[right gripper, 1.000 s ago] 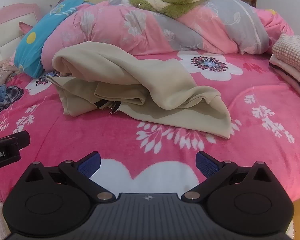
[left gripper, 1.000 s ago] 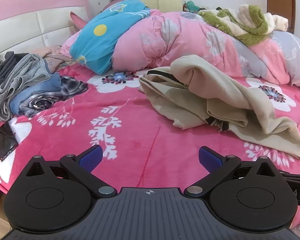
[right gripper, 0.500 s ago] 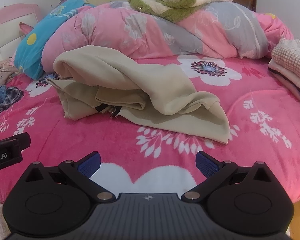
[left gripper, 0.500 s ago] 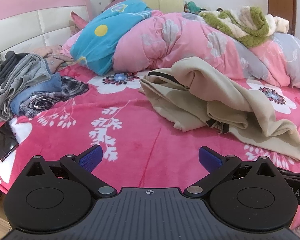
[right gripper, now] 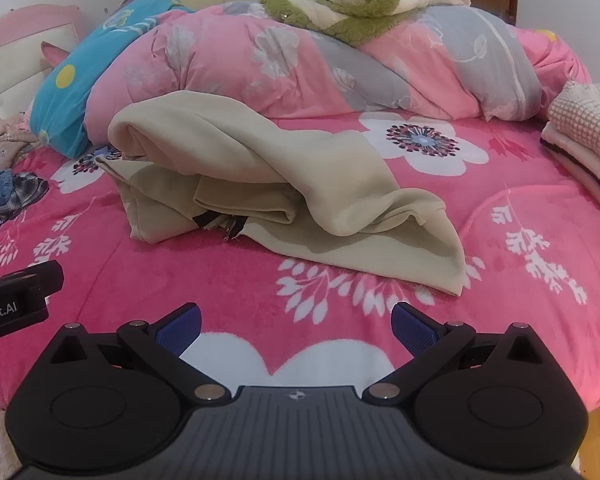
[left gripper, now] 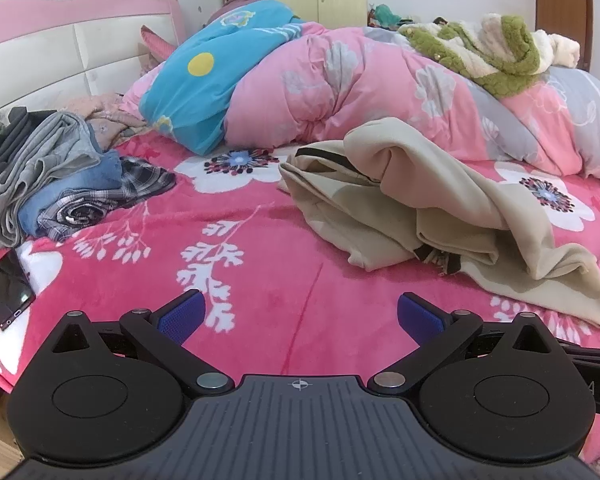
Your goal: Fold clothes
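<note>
Left tool (left gripper: 299, 316) and right tool (right gripper: 296, 322): both wide, empty, short of the crumpled beige garment (right gripper: 260, 176) on the bed (right gripper: 500, 248).

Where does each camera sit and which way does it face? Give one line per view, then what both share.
Left wrist: on the left gripper, low at the bed's near edge, facing across the blanket toward the clothes pile and headboard; its open fingers show.
Right wrist: on the right gripper, further right, facing the beige garment and folded stack; its open fingers and a bit of the left gripper show.
Shared: beige garment, blanket, pink quilt, blue pillow.
</note>
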The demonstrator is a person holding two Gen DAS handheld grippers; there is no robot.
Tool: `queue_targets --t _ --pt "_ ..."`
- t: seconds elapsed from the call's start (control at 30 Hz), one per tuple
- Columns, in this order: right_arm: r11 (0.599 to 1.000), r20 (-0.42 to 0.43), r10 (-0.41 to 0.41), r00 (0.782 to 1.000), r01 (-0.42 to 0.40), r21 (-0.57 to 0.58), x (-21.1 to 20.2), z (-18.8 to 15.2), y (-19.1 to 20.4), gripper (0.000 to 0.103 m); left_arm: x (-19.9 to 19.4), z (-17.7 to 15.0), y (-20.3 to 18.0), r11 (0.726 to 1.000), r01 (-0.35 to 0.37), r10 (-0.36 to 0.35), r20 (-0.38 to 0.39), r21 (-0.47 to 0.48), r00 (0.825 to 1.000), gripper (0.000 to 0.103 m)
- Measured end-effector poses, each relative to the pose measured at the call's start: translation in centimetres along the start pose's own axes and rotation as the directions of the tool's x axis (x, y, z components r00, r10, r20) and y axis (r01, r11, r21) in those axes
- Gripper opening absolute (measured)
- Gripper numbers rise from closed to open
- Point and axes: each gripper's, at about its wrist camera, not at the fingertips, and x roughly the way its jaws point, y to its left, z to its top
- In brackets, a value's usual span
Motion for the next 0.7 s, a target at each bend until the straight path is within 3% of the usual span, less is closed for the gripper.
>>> queue_targets --t 0.47,0.7 --pt "1.0 -0.002 -0.007 1.0 0.007 -0.009 2.0 1.3 0.0 0.103 2.3 0.8 -0.6 1.0 -0.003 0.002 0.022 0.026 1.0 0.103" --pt "1.0 0.079 0.009 0.997 -0.007 -0.028 2.7 1.7 -1.1 0.103 4.1 1.1 -0.2 0.998 0.057 -0.057 0.095 0.009 0.994 0.103"
